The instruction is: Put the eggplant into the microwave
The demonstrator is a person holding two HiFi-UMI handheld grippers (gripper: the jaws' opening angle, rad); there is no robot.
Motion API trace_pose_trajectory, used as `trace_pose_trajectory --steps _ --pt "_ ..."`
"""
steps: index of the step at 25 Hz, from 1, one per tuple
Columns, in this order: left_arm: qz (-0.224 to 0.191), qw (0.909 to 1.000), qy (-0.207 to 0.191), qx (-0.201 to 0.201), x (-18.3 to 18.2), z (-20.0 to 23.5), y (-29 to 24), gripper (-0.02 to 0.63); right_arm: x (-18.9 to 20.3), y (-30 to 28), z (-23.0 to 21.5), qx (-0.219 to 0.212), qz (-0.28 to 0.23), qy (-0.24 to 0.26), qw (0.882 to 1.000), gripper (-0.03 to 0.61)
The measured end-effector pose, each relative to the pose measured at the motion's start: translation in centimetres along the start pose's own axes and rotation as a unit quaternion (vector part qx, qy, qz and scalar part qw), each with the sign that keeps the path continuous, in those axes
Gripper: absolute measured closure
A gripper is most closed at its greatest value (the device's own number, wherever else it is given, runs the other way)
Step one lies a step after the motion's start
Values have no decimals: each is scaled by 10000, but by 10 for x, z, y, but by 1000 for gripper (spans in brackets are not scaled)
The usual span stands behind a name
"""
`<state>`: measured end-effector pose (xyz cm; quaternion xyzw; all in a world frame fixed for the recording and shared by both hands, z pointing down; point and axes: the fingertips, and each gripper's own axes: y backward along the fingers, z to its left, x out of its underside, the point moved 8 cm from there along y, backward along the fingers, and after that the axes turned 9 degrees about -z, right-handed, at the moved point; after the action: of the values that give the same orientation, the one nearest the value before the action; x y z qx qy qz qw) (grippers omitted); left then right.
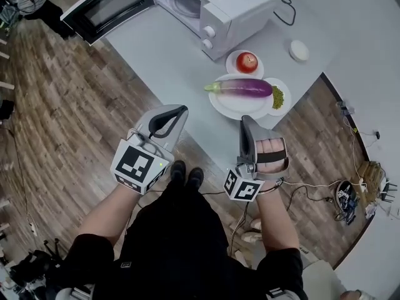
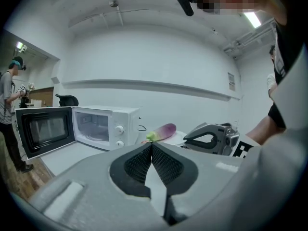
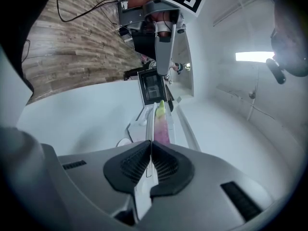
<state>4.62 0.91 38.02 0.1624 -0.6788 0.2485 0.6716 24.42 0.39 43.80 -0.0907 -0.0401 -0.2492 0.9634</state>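
Note:
A purple eggplant [image 1: 240, 87] with a green stem lies across a white oval plate [image 1: 225, 107] on the white table. The white microwave [image 1: 215, 8] stands at the table's far end with its door [image 1: 106, 8] swung open to the left. Both grippers hover short of the table's near edge. My left gripper [image 1: 178, 111] is shut and empty; its view shows the eggplant [image 2: 162, 131] and the microwave [image 2: 98, 126] ahead. My right gripper [image 1: 245, 120] is shut and empty too, pointing along the eggplant [image 3: 161, 125].
A red apple [image 1: 247, 62] sits on a small plate behind the eggplant. A small dish with green bits [image 1: 278, 97] is at the plate's right, and a white round object [image 1: 299, 50] lies further back. Another person [image 2: 8, 114] stands left of the microwave. Cables lie on the wooden floor.

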Motion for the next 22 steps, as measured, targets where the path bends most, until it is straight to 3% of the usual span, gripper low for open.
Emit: trace_pose_trajectory --steps 12,22 --pt "-148 9992 -155 -348 -55 -37 38 604 -11 39 -50 117 -275 2 9996 555" --pt "-226 9984 -222 -470 -64 -30 57 604 -26 41 -68 158 -454 147 9987 555"
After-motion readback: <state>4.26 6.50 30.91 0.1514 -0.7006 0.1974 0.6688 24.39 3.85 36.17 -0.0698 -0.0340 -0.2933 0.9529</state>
